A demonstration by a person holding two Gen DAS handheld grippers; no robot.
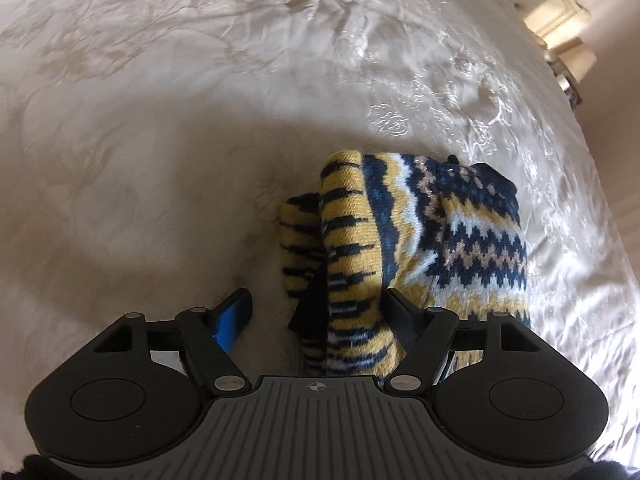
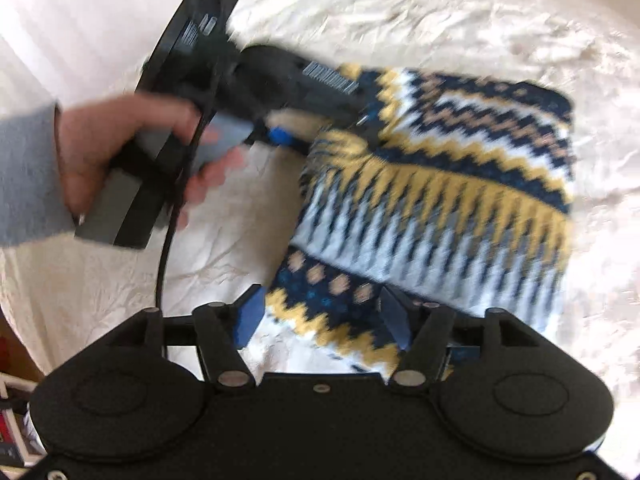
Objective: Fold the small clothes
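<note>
Lying bunched: knit sweater (image 2: 440, 184) | zigzag navy, yellow, white | bedspread (image 1: 200, 120)

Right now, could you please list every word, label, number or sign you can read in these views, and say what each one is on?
No text can be read.
Left gripper: pale printed labels on its body, too blurred to read.
Left gripper: a small round crosshair mark on its ribbed plate, no letters.
Sweater: knitted zigzag pattern only, no label showing.
Bedspread: floral weave, no writing.

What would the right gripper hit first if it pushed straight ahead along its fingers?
The right gripper already has the patterned knit sweater between its open fingers, so it would likely press further into that, with the cream bedspread underneath.
</note>
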